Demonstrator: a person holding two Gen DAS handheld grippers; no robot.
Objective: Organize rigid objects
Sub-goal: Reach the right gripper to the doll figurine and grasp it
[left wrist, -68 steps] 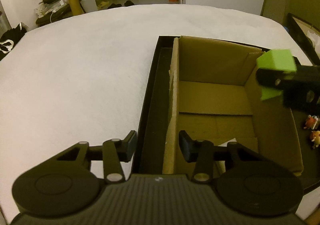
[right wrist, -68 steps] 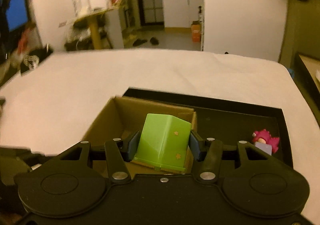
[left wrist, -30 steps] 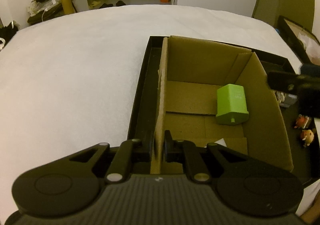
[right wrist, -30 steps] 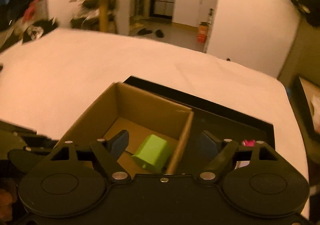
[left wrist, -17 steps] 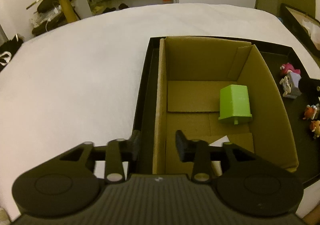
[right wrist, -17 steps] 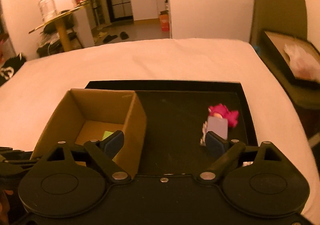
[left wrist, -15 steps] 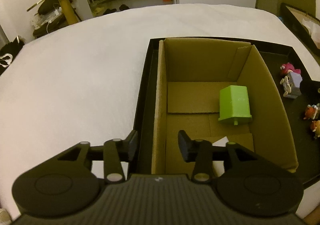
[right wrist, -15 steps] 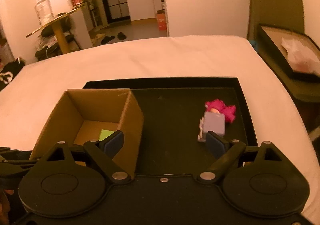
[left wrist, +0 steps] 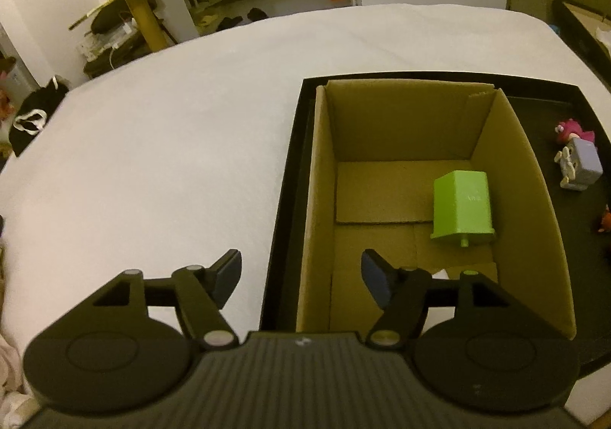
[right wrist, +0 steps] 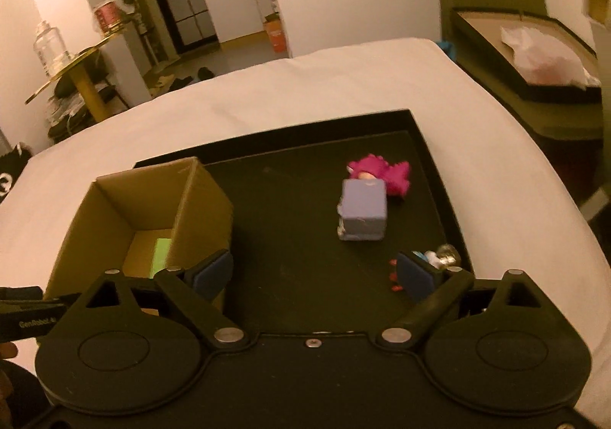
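- Cardboard box (left wrist: 508, 177) stands in the left part of the black tray (right wrist: 305, 207) on the white-covered table (left wrist: 172, 131); a green block (left wrist: 462, 205) lies on its floor against the right wall
- Loose on the tray to the right of the box: a lilac cube toy (right wrist: 362, 215) touching a pink figure (right wrist: 382, 173) behind it, and small figures near the tray's front-right corner, partly hidden
- Left gripper (left wrist: 301, 276) hangs with jaws spread wide astride the box's left wall, gripping nothing
- Right gripper (right wrist: 315, 274) is over the tray, jaws wide and empty, the lilac cube toy ahead and between its fingers
- Judged step: one piece is boxed and the next pick is being lined up, most likely the lilac cube toy
- Next move calls for lowering the right gripper over the cube, squaring the pads to its flat sides, and not snagging the pink figure that touches it
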